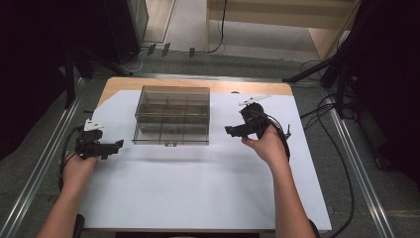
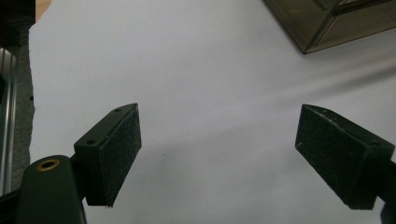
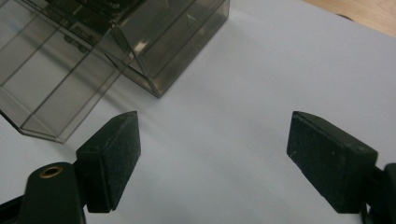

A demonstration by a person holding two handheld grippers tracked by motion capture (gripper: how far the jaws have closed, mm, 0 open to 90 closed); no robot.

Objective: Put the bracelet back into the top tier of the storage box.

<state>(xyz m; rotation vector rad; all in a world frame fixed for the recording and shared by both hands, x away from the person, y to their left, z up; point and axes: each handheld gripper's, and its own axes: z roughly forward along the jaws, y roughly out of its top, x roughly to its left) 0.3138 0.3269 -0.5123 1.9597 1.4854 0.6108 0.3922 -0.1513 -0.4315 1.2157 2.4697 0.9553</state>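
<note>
1. Box (image 1: 172, 116): clear smoky compartment organizer, lid down, sitting mid-table on the white sheet (image 1: 198, 188), far half. It lies between the two grippers, touching neither.
2. Step in hand looks like the approach to the box. Best to come in from both sides square to the walls, level, and make contact at the same time so it doesn't skate on the sheet.
3. Front latch tab faces the person; keep pads off it if only moving the box.
4. Left gripper (image 1: 119, 144): jaws spread wide, nothing between them, hovering just left of the box's near corner.
5. Right gripper (image 1: 229, 130): also spread wide, empty, near the right wall, not touching.
</note>
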